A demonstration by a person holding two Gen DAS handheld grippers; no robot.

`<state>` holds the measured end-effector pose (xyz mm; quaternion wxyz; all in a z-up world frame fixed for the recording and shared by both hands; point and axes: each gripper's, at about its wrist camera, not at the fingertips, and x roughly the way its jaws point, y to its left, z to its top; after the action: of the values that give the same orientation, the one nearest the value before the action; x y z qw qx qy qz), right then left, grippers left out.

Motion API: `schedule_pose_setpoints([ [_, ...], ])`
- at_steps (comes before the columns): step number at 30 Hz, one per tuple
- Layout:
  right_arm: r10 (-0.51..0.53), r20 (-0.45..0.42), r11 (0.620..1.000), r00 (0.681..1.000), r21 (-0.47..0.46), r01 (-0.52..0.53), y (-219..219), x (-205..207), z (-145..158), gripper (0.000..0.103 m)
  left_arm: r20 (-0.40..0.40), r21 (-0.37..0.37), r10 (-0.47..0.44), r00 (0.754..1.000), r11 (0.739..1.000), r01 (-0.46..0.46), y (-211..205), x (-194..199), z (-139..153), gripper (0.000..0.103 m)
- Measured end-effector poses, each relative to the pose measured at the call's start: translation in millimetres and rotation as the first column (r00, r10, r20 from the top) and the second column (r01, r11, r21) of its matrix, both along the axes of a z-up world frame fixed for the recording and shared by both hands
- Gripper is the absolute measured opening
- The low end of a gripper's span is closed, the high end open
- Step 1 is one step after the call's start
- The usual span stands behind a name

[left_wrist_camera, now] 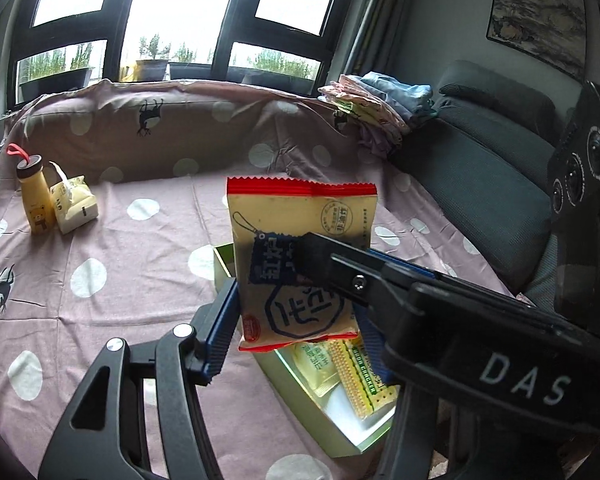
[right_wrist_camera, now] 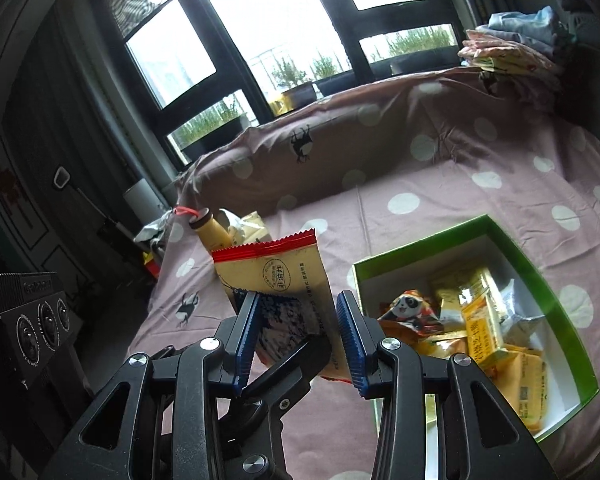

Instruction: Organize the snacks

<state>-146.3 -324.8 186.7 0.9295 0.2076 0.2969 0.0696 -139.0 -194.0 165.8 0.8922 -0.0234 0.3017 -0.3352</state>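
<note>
While the cracker packet (left_wrist_camera: 300, 260) hangs upright above the green box (right_wrist_camera: 556, 280) on the bed (left_wrist_camera: 100, 280), it may slip and miss if released early. Left tongs (left_wrist_camera: 296, 320) straddle it, grip unclear; right tongs (right_wrist_camera: 298, 340) look wide, packet between them.

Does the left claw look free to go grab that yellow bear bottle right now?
Probably not yet: the left claw has the snack packet between its fingers, and the right claw crosses in front. The bottle itself stands in the open on the bedspread.
</note>
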Motion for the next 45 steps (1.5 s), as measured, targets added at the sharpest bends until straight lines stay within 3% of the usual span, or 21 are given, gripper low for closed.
schedule_pose_setpoints([
  [8, -0.061, -0.038, 0.998, 0.997, 0.018, 0.062, -43.6, -5.7, -9.6, 0.042, -0.035, 0.044, -0.057, 0.998, 0.997, 0.058, -45.4, 1.6, -6.7, 0.056],
  [16, -0.066, -0.126, 0.997, 0.99, 0.025, 0.07, -70.2, 0.6, -31.8, 0.042, -0.131, 0.082, -0.08, 0.988, 0.993, 0.091, -69.6, 14.1, -28.9, 0.059],
  [29, -0.09, -0.271, 0.995, 0.958, 0.023, 0.1, -82.7, 22.2, -64.7, 0.042, -0.336, 0.088, -0.103, 0.936, 0.986, 0.14, -85.8, 39.5, -67.3, 0.059],
  [39, -0.106, -0.359, 0.994, 0.927, 0.0, 0.113, -85.2, 35.4, -85.0, 0.042, -0.415, 0.095, -0.091, 0.905, 0.985, 0.143, -92.8, 51.7, -84.9, 0.059],
  [45, -0.101, -0.378, 0.993, 0.92, 0.013, 0.114, -87.9, 39.4, -91.3, 0.042, -0.408, 0.107, -0.066, 0.911, 0.987, 0.119, -93.9, 54.0, -86.2, 0.062],
])
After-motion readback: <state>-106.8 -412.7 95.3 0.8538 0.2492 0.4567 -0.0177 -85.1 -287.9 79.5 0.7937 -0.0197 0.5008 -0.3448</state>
